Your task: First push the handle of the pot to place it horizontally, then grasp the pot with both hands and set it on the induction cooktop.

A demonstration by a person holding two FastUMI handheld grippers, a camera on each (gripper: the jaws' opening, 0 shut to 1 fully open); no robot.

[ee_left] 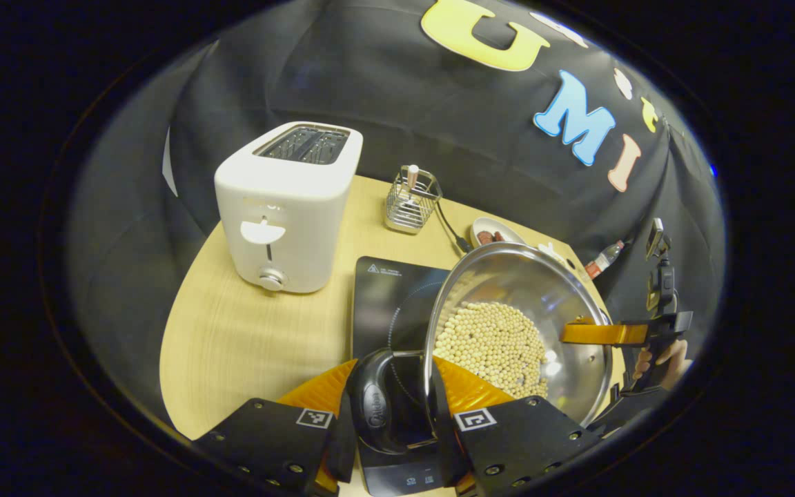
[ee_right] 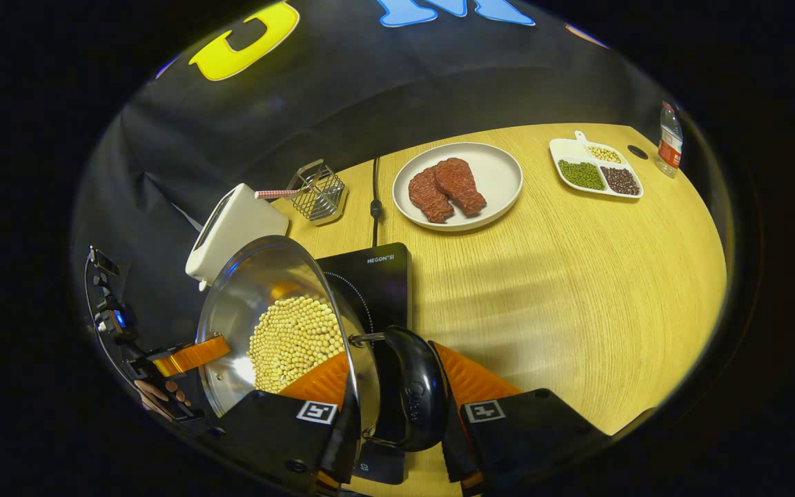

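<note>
In the left gripper view, the left claw [ee_left: 392,414] is pinching one black side handle [ee_left: 378,400] of the steel pot [ee_left: 518,324], an orange finger [ee_left: 321,390] pressing on each side of the handle. The pot, carrying a layer of pale beans [ee_left: 491,345], is hanging over the black induction cooktop [ee_left: 387,293], and its rim looks tilted, though the lens may be exaggerating that. Across the pot, the other claw's orange finger [ee_left: 604,333] is reaching the far rim, with a hand [ee_left: 660,359] behind it. A white toaster [ee_left: 287,207] and a wire basket [ee_left: 411,200] are standing on the counter [ee_left: 246,345] behind.

In the right gripper view, the right claw [ee_right: 397,400] is clamping the opposite black handle [ee_right: 408,397] in the same way, and the pot [ee_right: 273,317] is sitting above the cooktop [ee_right: 370,283], partly covering it. A plate of meat [ee_right: 458,185] and a divided dish [ee_right: 596,169] are lying well apart from it.

The carry seems nearly finished. Judging from this, both hands should be lowering together and keeping the rim level so the beans are not sliding, centring the base on the cooking ring before letting go.

The pot's underside is hidden, so I cannot tell whether it is touching the glass. The cooktop's near edge is cut off behind both claws.
</note>
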